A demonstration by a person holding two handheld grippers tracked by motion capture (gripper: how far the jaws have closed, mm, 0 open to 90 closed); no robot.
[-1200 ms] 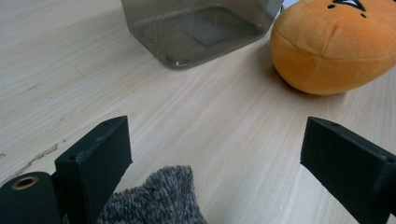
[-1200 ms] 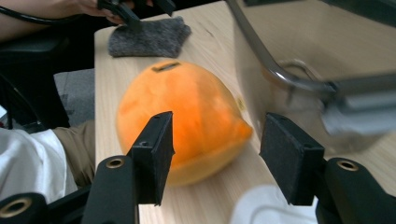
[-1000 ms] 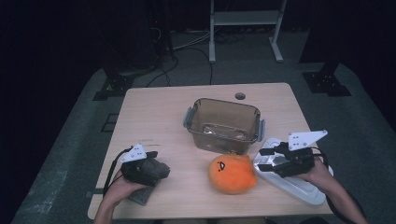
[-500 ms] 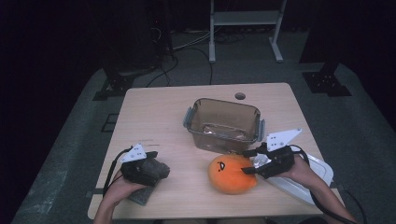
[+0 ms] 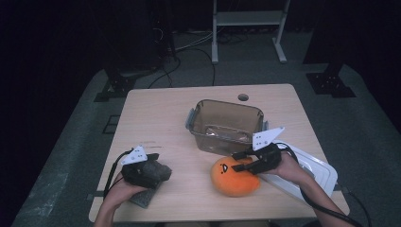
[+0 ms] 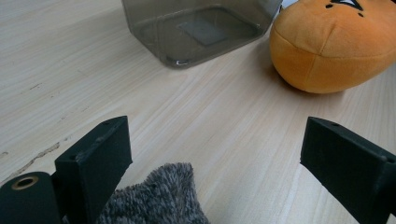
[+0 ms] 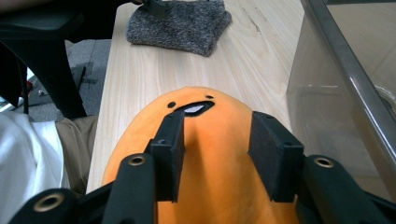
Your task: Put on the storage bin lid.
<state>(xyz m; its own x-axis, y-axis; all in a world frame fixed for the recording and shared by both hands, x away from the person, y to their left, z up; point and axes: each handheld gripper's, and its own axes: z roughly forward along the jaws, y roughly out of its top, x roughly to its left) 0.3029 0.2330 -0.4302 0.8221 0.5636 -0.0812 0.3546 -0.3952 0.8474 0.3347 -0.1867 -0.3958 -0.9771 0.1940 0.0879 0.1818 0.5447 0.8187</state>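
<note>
Dark floor and black drapes ring one pale wooden table [image 5: 161, 113], with a metal stand behind it. On the table lie one orange plush toy [image 5: 235, 176] with a small stitched face, one clear plastic tub [image 5: 226, 125] without its cover, one white lid [image 5: 309, 172] at the near right corner, and one grey knitted cloth [image 5: 152, 176] at the near left. Two grippers are at work. The right gripper [image 5: 244, 163] lies across the top of the plush toy, which sits on the table just in front of the tub and beside the lid; its jaws have just been closing, with the toy's crown between them. The right gripper view looks down on the orange fabric [image 7: 219, 154] bulging up between the two black pads, which press into it on either side, and it also shows the cloth [image 7: 180, 23] farther off and the tub's wall [image 7: 345, 93] at the right. The left gripper [image 5: 156, 165] rests over the cloth; from above its jaws are hard to read, but the left gripper view shows them spread wide, the cloth's tip [image 6: 161, 198] lying loose beside one pad, with the tub [image 6: 201, 28] and the toy [image 6: 334, 44] ahead.
</note>
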